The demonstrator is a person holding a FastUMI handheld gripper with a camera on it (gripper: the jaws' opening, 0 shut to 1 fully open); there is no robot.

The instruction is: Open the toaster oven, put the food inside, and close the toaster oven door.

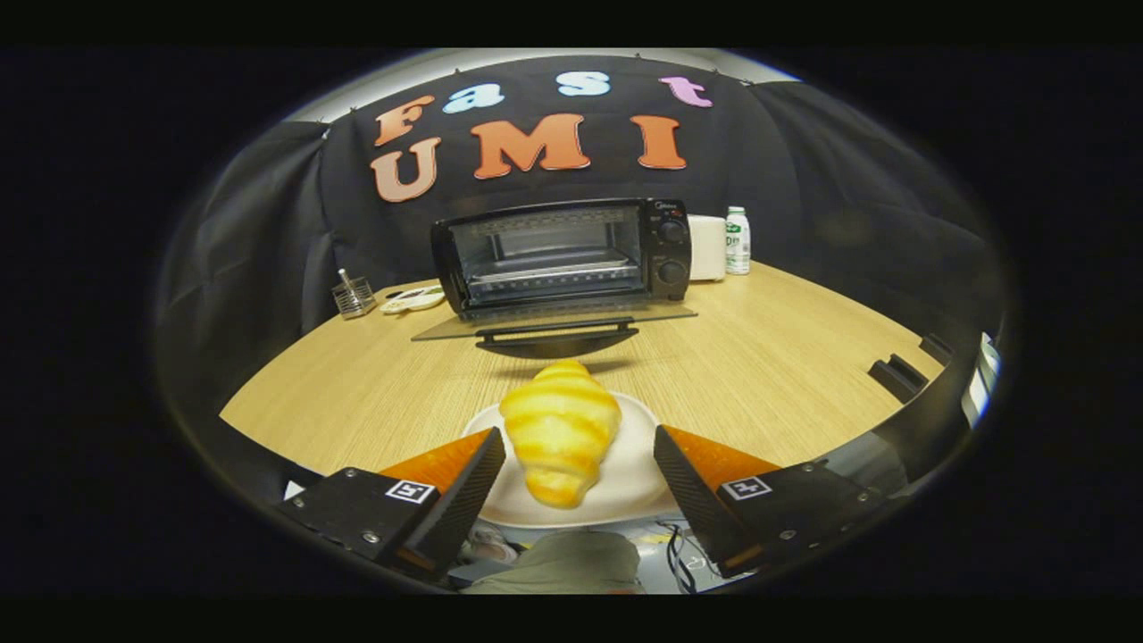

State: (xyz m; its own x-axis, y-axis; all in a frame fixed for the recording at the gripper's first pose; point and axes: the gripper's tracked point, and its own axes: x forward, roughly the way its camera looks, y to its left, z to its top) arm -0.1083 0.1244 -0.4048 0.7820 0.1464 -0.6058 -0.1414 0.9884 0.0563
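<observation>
Croissant [560, 429] on plate [625, 496], wooden table [786, 357], tool [579, 455] agape.

1. The gripper [579, 460] has its fingers spread apart, one on each side of the croissant [560, 430]; whether either touches it is unclear.
2. The croissant lies on a white plate [629, 487] at the near edge of the wooden table [768, 357].
3. Beyond them stands the toaster oven [563, 254], its glass door [554, 323] dropped flat open toward the plate.
4. A white bottle [737, 239] stands just right of the oven, and a wire holder [354, 295] well to its left.
</observation>
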